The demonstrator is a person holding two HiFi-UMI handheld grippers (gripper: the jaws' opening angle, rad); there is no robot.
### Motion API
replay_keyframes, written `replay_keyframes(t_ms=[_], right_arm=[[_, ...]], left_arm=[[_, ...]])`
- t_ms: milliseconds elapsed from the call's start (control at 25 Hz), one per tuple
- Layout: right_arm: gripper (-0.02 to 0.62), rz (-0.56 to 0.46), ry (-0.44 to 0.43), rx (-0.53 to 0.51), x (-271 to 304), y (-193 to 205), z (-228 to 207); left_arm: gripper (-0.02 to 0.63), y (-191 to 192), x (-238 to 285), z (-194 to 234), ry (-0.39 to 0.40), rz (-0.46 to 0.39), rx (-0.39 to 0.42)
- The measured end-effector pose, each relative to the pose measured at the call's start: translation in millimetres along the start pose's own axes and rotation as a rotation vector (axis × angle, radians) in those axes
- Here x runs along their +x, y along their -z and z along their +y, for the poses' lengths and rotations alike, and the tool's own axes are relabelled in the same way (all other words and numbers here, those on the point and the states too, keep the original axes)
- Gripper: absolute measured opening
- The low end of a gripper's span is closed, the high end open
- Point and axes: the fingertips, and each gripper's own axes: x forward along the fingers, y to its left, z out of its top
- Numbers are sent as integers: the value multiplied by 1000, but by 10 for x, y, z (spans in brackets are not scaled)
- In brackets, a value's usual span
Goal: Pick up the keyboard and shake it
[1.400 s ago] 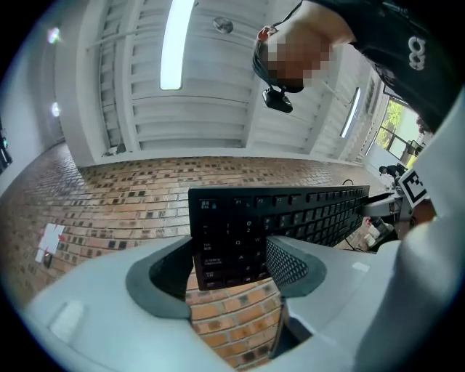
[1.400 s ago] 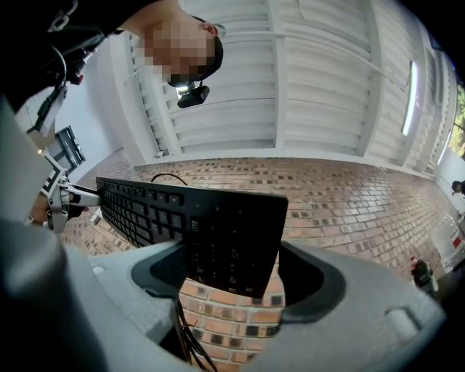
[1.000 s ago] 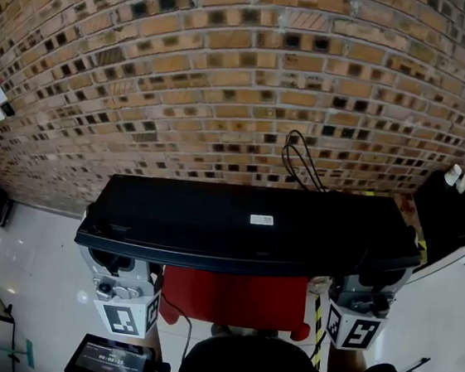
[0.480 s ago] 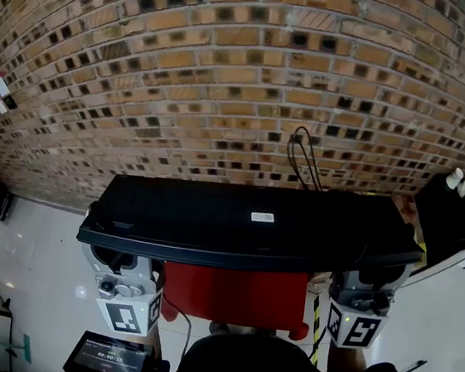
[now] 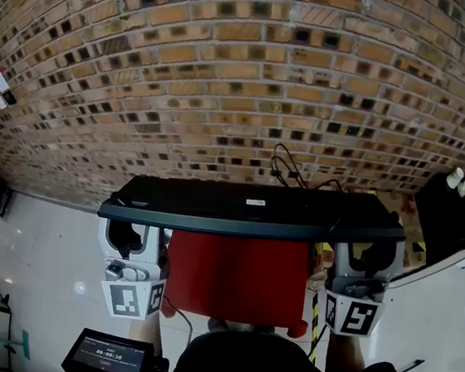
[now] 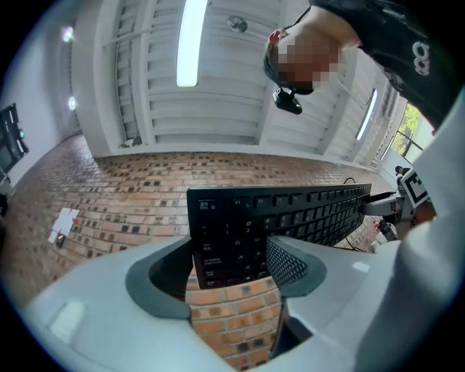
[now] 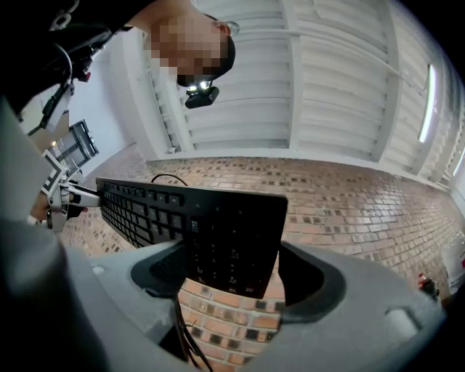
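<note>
A black keyboard (image 5: 247,208) is held in the air between both grippers, its underside with a small white label turned to the head camera, nearly edge-on. My left gripper (image 5: 133,216) is shut on its left end and my right gripper (image 5: 367,246) on its right end. In the left gripper view the keys (image 6: 290,211) face the camera, with the keyboard's end wedged between the jaws of the left gripper (image 6: 232,261). The right gripper (image 7: 232,269) clamps the number-pad end (image 7: 225,232) in the same way. The keyboard's black cable (image 5: 289,167) loops off the far edge.
A brick wall (image 5: 229,72) fills the view ahead. A red surface (image 5: 234,277) lies below the keyboard. A black stand with white items (image 5: 451,206) sits at the right, and a small lit screen (image 5: 109,357) at the bottom left. White floor (image 5: 32,258) shows on the left.
The keyboard has tipped from showing its broad underside to almost edge-on, and it sits a little lower in the view. Both grippers have turned with it and keep their grip.
</note>
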Motion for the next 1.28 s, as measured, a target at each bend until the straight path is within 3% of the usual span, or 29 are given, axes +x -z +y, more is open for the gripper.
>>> replay_keyframes(t_ms=[240,400,600,840,920,1040,1280], right_arm=[[357,230,-94,28,126,547,148],[357,257,-100,32,75,646,211],[357,160,-89,-9,97,342,207],[357,-128,-17,-58,-80,-464,168],[357,-158,-4,-72,-133,-523,109],[359,-131,-10,-77,-103,-492,129],[359,-99,-81,-176,-7,-696,400]], left_arm=[[318,580,-53,36,-10,240,-56],[318,681,-106,51,-7,279,-66],[319,477,-106,99,-14,188,-73],[319,-200,-267,134,-38,-109,-32],[319,-349,-300,126,-48,-165,-10],[321,-293,-296,152,-52,-150,-26],[321,96,-421,285,-79,-96,-178]])
